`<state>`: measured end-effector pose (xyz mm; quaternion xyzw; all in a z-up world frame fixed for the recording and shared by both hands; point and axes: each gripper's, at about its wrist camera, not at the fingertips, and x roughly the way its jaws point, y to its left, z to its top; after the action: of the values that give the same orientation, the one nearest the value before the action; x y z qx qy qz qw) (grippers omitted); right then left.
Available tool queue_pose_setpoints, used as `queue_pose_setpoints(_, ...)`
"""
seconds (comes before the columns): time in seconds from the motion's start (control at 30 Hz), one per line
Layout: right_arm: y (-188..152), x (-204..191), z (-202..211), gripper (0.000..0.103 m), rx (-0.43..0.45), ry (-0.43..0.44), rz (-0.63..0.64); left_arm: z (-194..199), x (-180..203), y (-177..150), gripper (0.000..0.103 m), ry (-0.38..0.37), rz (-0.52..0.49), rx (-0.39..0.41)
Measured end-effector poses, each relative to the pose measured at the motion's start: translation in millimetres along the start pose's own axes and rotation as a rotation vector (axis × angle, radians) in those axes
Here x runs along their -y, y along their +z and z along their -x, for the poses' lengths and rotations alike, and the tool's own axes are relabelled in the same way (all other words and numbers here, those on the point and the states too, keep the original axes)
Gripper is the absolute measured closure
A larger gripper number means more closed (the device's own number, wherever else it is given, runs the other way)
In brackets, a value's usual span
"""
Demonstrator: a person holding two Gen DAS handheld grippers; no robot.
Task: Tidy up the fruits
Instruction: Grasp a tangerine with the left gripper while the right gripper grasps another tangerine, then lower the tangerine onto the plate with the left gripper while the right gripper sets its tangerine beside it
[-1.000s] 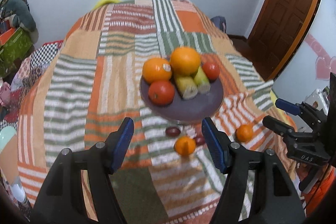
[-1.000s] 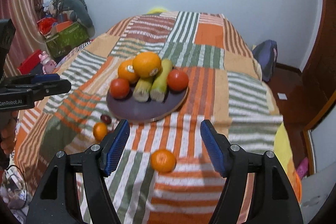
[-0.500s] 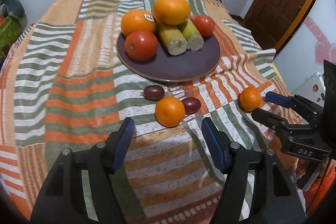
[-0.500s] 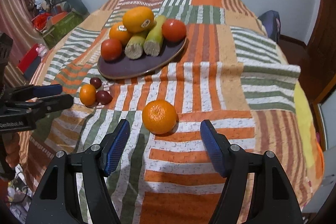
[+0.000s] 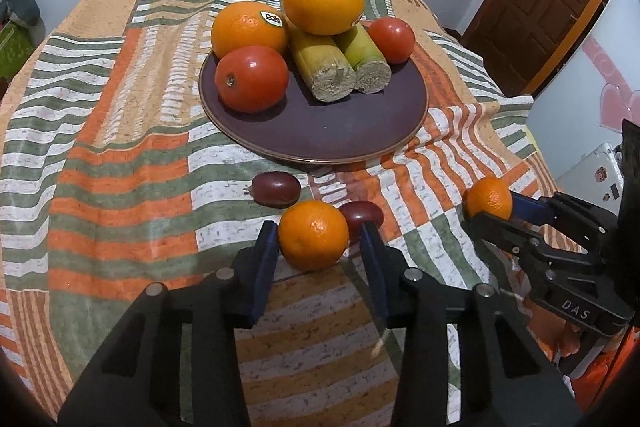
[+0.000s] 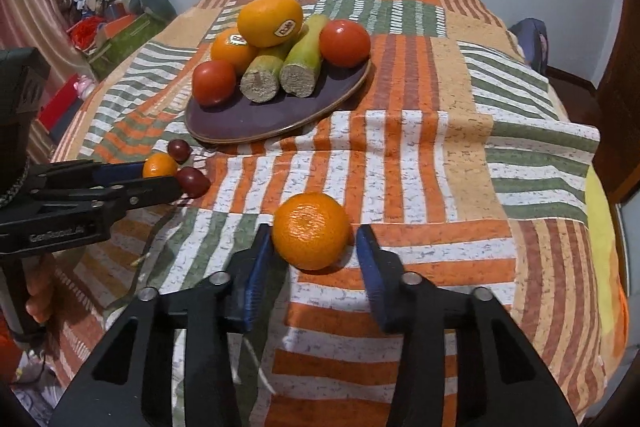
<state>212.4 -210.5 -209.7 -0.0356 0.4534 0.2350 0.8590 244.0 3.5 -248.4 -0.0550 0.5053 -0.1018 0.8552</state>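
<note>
Mandarin [image 5: 313,235] between open hand-held gripper [image 5: 320,245] fingers

Fruit sits piled on the plate [image 5: 320,143] at the bed's [image 5: 120,155] middle — two mandarins [image 5: 313,235] [image 6: 311,231] lie before it, well apart.

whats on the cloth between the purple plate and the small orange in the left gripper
In the left wrist view, two dark red grape-like fruits lie on the striped cloth between the purple plate and the small orange.

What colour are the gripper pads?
Blue pads on black fingers, on both grippers; clearest in the right wrist view.
</note>
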Motion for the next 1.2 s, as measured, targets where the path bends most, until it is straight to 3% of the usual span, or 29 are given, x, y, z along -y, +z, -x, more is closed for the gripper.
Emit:
queue_pose_setpoints(0.13, 0.9, -1.6, 0.6, 0.068, 0.002, 0.005, 0.002, 1.5, -1.9, -0.4, 0.068, 0.009, 0.006, 0.001)
queue_pose_setpoints(0.47, 11.1, -4.6, 9.6, 0.068, 0.039, 0.006, 0.0, 19.4, -9.1, 0.8, 0.068, -0.008, 0.02, 0.032)
queue_pose_setpoints(0.8, 39.2, -16.1, 12.8, 0.068, 0.092, 0.018, 0.024, 43.7, -11.7, 28.5, 0.068, -0.022, 0.016, 0.114)
queue_pose_setpoints(1.2, 70.8, -27.0, -18.2, 0.068, 0.082, 0.022, 0.063, 16.1, -11.1, 54.3, 0.068, -0.036, 0.006, 0.094)
